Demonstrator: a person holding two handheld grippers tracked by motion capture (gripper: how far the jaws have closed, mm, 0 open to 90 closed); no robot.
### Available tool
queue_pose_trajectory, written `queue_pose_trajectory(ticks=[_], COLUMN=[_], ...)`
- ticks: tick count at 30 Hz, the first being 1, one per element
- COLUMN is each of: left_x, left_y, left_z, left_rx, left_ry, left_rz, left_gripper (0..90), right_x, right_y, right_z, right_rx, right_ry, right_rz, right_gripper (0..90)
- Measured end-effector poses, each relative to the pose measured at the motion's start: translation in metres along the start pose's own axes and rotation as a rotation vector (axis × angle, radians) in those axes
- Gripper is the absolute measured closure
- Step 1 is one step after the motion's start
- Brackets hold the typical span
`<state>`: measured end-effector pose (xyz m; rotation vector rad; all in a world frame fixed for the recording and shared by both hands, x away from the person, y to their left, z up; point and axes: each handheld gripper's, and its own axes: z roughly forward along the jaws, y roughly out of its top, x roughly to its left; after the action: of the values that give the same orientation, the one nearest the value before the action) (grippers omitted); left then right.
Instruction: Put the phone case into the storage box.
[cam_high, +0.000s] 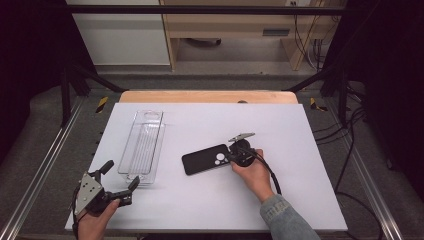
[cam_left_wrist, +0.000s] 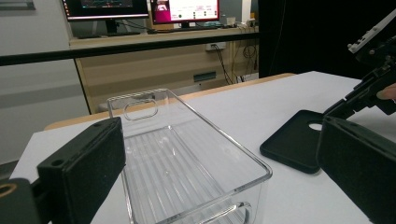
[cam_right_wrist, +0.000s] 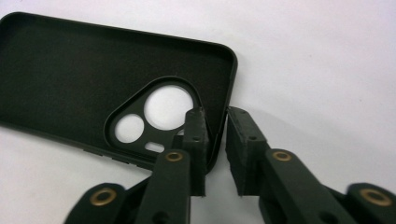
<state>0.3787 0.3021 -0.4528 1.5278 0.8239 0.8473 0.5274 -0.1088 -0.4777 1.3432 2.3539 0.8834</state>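
Observation:
A black phone case lies flat on the white table, inside up, with its camera cut-out toward my right gripper. In the right gripper view the jaws straddle the case's short end wall: one jaw stands inside the case, the other outside. My right gripper is narrowly open, and a sliver of table shows between the wall and the outer jaw. My left gripper is held wide open at the front left, just before the clear plastic bin, with nothing between its jaws.
The clear bin is long, empty and ribbed on its floor, with handle slots at both ends. It stands left of the case. The white table top has bare room at right and back. Black frame rails flank the table.

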Motion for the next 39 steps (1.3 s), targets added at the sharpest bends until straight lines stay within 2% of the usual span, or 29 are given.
queue_pose_trajectory(ticks=[3, 4, 5, 6, 8, 9, 12, 14, 18, 22, 27, 31, 33, 34, 36, 37, 38, 39], left_x=[0.0, 0.0, 0.0, 0.0, 0.0, 0.0, 0.001, 0.001, 0.0, -0.002, -0.003, -0.004, -0.004, -0.005, -0.006, -0.007, -0.008, -0.01], left_y=[0.0, 0.0, 0.0, 0.0, 0.0, 0.0, 0.0, 0.0, 0.0, 0.001, 0.0, 0.0, 0.0, 0.0, 0.002, 0.004, 0.006, 0.008], left_z=[0.0, 0.0, 0.0, 0.0, -0.001, -0.001, -0.001, -0.001, -0.001, 0.001, 0.001, -0.002, -0.003, -0.003, -0.003, -0.003, -0.002, -0.001], left_rx=[0.0, 0.0, 0.0, -0.001, -0.002, -0.002, -0.006, -0.003, 0.0, 0.003, 0.009, 0.013, 0.019, 0.02, 0.031, 0.03, 0.033, 0.039], left_ry=[-0.001, -0.001, -0.001, -0.001, -0.001, 0.0, 0.0, -0.001, 0.0, -0.008, -0.012, -0.011, -0.01, -0.014, -0.018, -0.021, -0.029, -0.03], left_rz=[0.0, 0.0, 0.0, -0.001, -0.001, -0.002, -0.004, 0.001, 0.0, 0.005, 0.009, 0.006, -0.008, -0.02, -0.027, -0.04, -0.034, -0.031], left_gripper=[1.0, 1.0, 1.0, 1.0, 1.1, 1.1, 1.0, 1.0, 1.0, 1.0, 1.0, 1.0, 1.0, 0.9, 0.9, 0.8, 0.8, 0.4], right_x=[0.0, 0.0, 0.0, -0.001, -0.003, -0.003, -0.006, -0.006, -0.003, -0.001, -0.002, -0.004, -0.005, -0.007, -0.007, -0.009, -0.009, -0.01], right_y=[-0.002, -0.003, -0.003, -0.004, -0.006, -0.006, -0.007, -0.006, -0.001, 0.003, 0.006, 0.011, 0.014, 0.017, 0.018, 0.021, 0.021, 0.024], right_z=[0.0, 0.0, 0.0, -0.001, -0.001, -0.001, -0.005, -0.009, -0.029, -0.043, -0.055, -0.063, -0.069, -0.076, -0.08, -0.087, -0.087, -0.092], right_rx=[-0.011, -0.019, -0.019, -0.03, -0.048, -0.048, -0.084, -0.116, -0.191, -0.227, -0.251, -0.257, -0.262, -0.269, -0.272, -0.278, -0.278, -0.282], right_ry=[-0.008, -0.006, -0.006, 0.005, 0.023, 0.023, 0.053, 0.062, 0.035, 0.001, -0.037, -0.05, -0.059, -0.067, -0.071, -0.075, -0.075, -0.082], right_rz=[0.027, 0.054, 0.054, 0.089, 0.127, 0.127, 0.176, 0.177, 0.13, 0.089, 0.047, 0.015, -0.013, -0.043, -0.054, -0.079, -0.079, -0.109], right_gripper=[81.2, 82.7, 82.7, 84.3, 85.7, 85.7, 86.9, 87.0, 87.9, 87.9, 88.0, 88.0, 88.0, 87.9, 88.0, 88.0, 88.0, 87.9])
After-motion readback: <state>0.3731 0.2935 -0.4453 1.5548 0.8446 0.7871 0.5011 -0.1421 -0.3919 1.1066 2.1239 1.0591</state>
